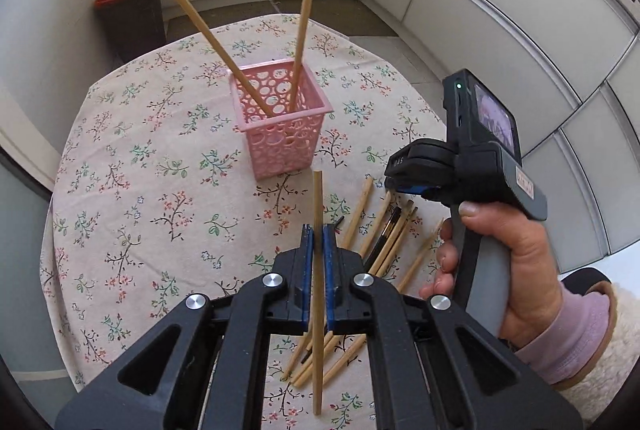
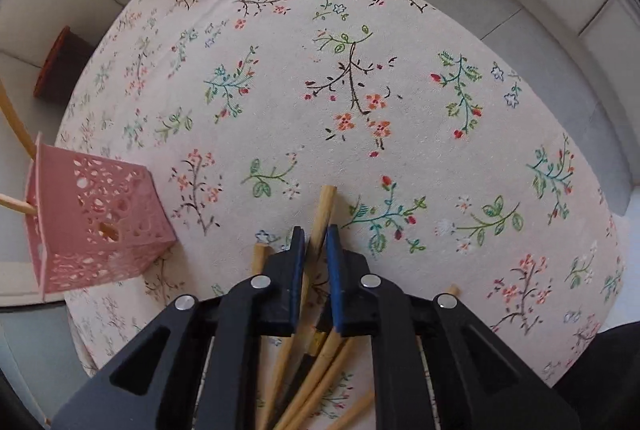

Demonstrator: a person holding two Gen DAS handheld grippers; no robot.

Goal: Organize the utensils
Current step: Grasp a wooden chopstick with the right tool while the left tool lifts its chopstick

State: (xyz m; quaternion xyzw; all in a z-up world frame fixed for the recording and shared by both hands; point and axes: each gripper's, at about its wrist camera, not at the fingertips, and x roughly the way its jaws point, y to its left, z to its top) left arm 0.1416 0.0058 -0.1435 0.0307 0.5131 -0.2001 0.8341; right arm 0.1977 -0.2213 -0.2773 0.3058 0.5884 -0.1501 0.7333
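A pink perforated basket (image 1: 282, 126) stands on the floral tablecloth with two wooden chopsticks (image 1: 302, 30) leaning in it; it also shows at the left of the right wrist view (image 2: 96, 226). My left gripper (image 1: 317, 234) is shut on a single wooden chopstick (image 1: 317, 198), held upright above the table, short of the basket. Several chopsticks (image 1: 384, 234) lie in a loose pile on the cloth to its right. My right gripper (image 2: 316, 236) hovers low over that pile (image 2: 316, 362), jaws a little apart around one chopstick (image 2: 325, 206) without pinching it.
The round table (image 2: 360, 70) is covered by the floral cloth. A dark bin with a red rim (image 1: 132, 14) stands on the floor beyond the table's far left edge. White cabinets line the walls behind.
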